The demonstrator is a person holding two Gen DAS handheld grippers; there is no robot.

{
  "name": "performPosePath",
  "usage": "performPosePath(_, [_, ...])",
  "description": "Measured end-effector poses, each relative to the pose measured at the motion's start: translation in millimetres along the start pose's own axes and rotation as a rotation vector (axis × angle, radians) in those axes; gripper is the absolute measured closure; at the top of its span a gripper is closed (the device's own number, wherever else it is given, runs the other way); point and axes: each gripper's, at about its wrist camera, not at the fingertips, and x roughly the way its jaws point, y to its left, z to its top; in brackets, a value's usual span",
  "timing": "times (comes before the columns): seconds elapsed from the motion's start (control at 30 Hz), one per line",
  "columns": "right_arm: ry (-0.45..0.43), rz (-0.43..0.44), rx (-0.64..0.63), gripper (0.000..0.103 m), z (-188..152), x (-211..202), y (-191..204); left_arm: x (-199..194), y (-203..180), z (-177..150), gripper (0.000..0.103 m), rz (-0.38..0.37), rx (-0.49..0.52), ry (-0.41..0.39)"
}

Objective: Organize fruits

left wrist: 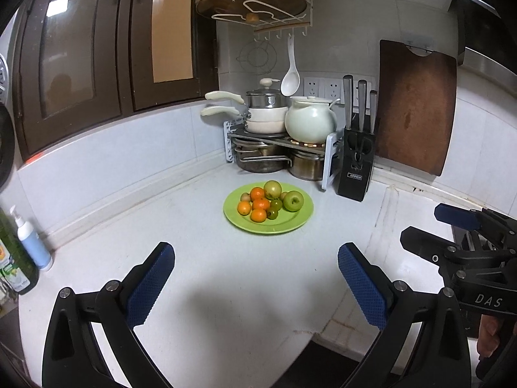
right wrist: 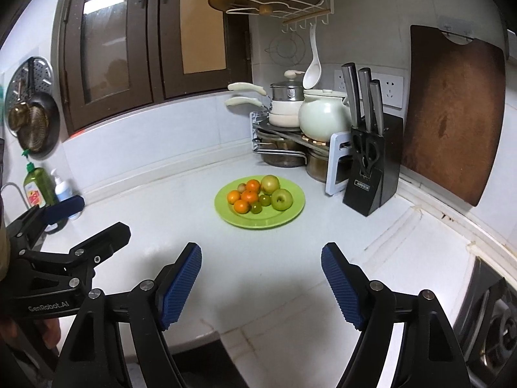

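Observation:
A green plate (left wrist: 292,223) (right wrist: 292,215) sits on the white counter near the corner. It holds several small oranges (left wrist: 260,204) (right wrist: 249,196), a green apple (left wrist: 293,200) (right wrist: 281,199), a yellow-green apple (left wrist: 273,189) (right wrist: 269,184) and small green fruits (left wrist: 275,205) (right wrist: 265,200). My left gripper (left wrist: 257,278) is open and empty, well short of the plate. My right gripper (right wrist: 261,278) is open and empty, also short of the plate. The right gripper also shows at the right edge of the left wrist view (left wrist: 429,226). The left gripper also shows at the left edge of the right wrist view (right wrist: 93,216).
A pot rack (left wrist: 278,142) with pans and a white pot stands in the corner behind the plate. A black knife block (left wrist: 355,161) (right wrist: 371,174) and a wooden cutting board (left wrist: 416,106) are to the right. Soap bottles (left wrist: 29,242) (right wrist: 38,187) stand at the left. A stove (right wrist: 497,320) is at the right.

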Motion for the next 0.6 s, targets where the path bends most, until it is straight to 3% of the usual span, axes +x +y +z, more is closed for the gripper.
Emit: performPosePath(0.6, [-0.016, 0.028, -0.003, 0.026, -17, -31, -4, -31, -11, -11, 0.000, 0.022, 0.011, -0.020])
